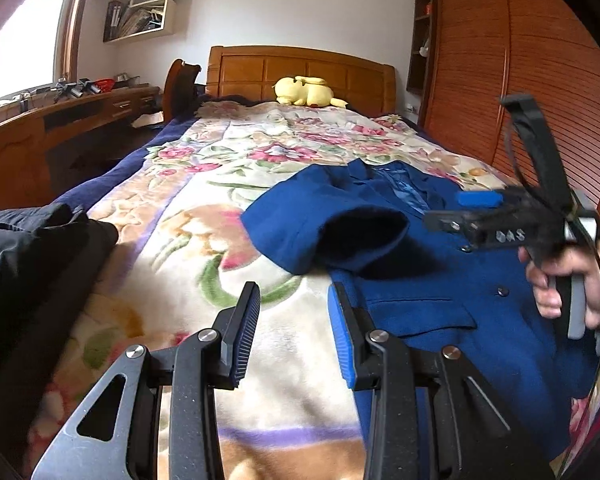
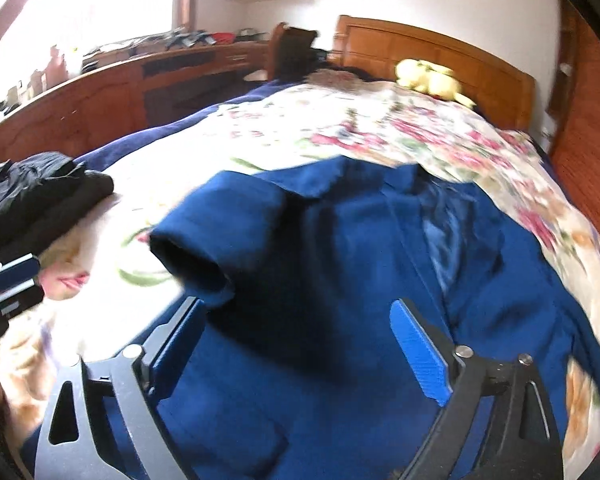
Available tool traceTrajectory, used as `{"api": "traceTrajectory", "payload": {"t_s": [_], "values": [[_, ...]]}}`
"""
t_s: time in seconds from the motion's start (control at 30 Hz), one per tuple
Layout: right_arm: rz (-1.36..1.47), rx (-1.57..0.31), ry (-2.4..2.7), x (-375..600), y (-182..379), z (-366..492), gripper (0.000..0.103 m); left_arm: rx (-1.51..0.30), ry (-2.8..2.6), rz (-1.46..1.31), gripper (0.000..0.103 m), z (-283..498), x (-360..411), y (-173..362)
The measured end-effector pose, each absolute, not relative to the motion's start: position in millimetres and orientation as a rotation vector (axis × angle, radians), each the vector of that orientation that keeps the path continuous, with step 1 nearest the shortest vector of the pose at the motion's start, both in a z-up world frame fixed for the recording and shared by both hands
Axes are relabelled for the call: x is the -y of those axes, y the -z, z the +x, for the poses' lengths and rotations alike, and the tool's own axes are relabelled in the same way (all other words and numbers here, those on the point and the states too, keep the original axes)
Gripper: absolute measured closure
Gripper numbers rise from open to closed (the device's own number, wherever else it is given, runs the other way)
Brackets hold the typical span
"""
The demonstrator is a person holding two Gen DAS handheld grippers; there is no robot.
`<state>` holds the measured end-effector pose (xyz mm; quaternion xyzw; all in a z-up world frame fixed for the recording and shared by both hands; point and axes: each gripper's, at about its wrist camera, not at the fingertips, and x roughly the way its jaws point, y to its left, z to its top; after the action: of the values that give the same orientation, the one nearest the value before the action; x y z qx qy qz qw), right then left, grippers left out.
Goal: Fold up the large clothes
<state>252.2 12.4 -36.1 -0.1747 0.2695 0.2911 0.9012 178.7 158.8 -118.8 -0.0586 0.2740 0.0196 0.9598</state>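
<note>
Blue coat flat on floral blanket, centre-right, sleeve folded across. Left gripper jaws part open, empty; right gripper wide open, empty, above coat. Hand visible in left view only.

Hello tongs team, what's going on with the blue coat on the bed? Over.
Both tongs open, left, right, holding nothing. Dark blue wool coat flat on floral blanket, one sleeve folded in. Black clothes pile beside it, clear.

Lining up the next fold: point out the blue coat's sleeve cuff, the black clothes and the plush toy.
sleeve cuff (image 1: 364, 236): left wrist view, dark opening.
black clothes (image 1: 32, 248): left wrist view, top of pile.
plush toy (image 1: 306, 92): left wrist view, yellow body.
</note>
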Motion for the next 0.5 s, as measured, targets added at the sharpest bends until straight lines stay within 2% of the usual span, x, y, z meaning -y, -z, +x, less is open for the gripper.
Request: {"api": "traceTrajectory", "payload": {"t_s": [0.23, 0.3, 0.37, 0.4, 0.43, 0.5], "values": [[-0.512, -0.601, -0.661, -74.7, 31.2, 263.2, 0.033, -0.567, -0.053, -0.099, 0.067, 171.2, -168.9, 123.6], [-0.584, -0.621, -0.649, -91.4, 37.0, 265.4, 0.044, -0.571, -0.055, -0.096, 0.067, 167.1, -172.2, 125.0], [-0.642, -0.635, -0.625, -101.4, 43.8, 268.5, 0.074, -0.572, -0.057, -0.091, 0.067, 163.3, -173.3, 126.3], [-0.666, -0.635, -0.610, -105.6, 45.5, 270.0, 0.081, -0.571, -0.058, -0.089, 0.067, 161.9, -173.9, 126.7], [-0.676, -0.628, -0.599, -107.0, 45.5, 271.3, 0.096, -0.570, -0.059, -0.087, 0.067, 160.2, -174.2, 127.1], [-0.657, -0.596, -0.598, -106.2, 36.9, 271.1, 0.098, -0.568, -0.057, -0.082, 0.067, 158.9, -173.4, 127.8]]}}
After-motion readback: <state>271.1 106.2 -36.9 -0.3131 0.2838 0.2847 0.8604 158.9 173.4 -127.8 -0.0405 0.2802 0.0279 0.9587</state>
